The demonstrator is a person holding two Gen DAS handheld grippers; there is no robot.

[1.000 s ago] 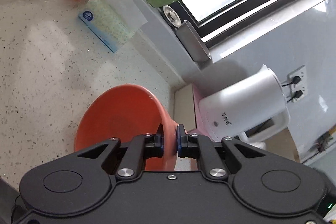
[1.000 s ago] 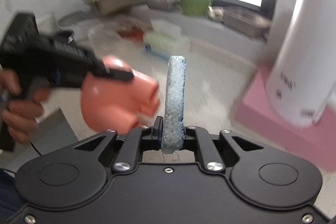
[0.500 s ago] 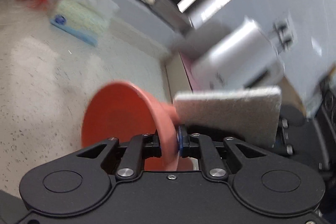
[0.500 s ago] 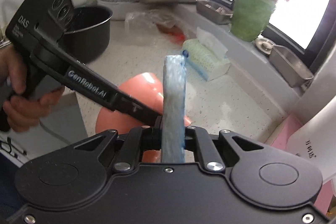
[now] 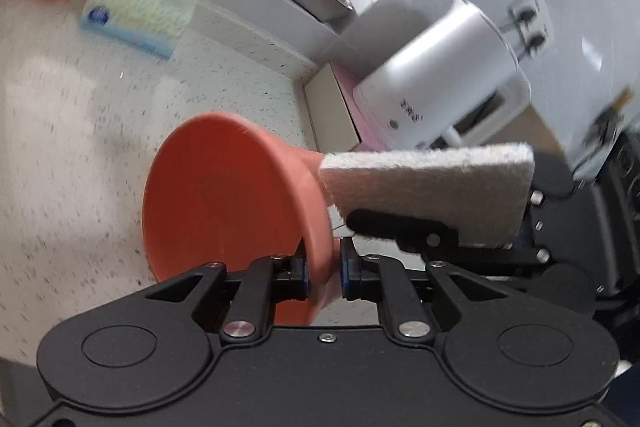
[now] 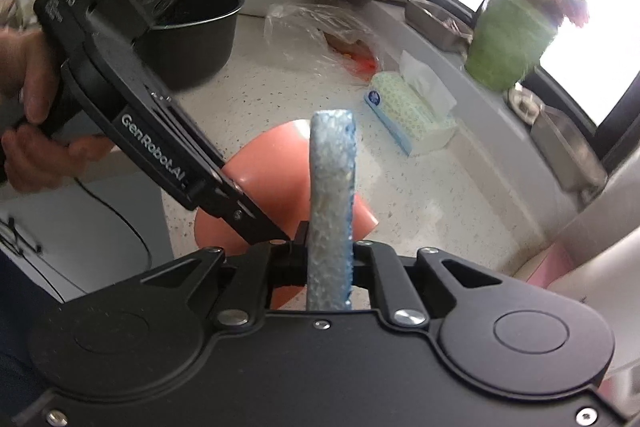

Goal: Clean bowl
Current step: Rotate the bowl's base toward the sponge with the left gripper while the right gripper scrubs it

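Note:
My left gripper (image 5: 324, 273) is shut on the rim of the orange bowl (image 5: 232, 203), which hangs tilted on edge above the speckled counter (image 5: 72, 131), its hollow facing left. The grey-faced sponge (image 5: 432, 187) reaches in from the right, and its end meets the bowl's outer wall. In the right wrist view my right gripper (image 6: 330, 259) is shut on that sponge (image 6: 332, 183), seen edge-on with a blue side. The bowl (image 6: 272, 155) sits just behind it. The left gripper (image 6: 280, 237) comes in from the upper left, held by a hand (image 6: 24, 107).
A white kettle (image 5: 444, 83) on a pink base stands at the right by the wall. A tissue pack (image 6: 408, 111), a plastic bag (image 6: 320, 27), a black pot (image 6: 196, 35), steel trays and a green vase (image 6: 508, 43) line the back of the counter.
The right gripper has swung in with the sponge, which now shows in the left wrist view against the bowl's outer wall. Both grippers have rolled; the bowl stays gripped.

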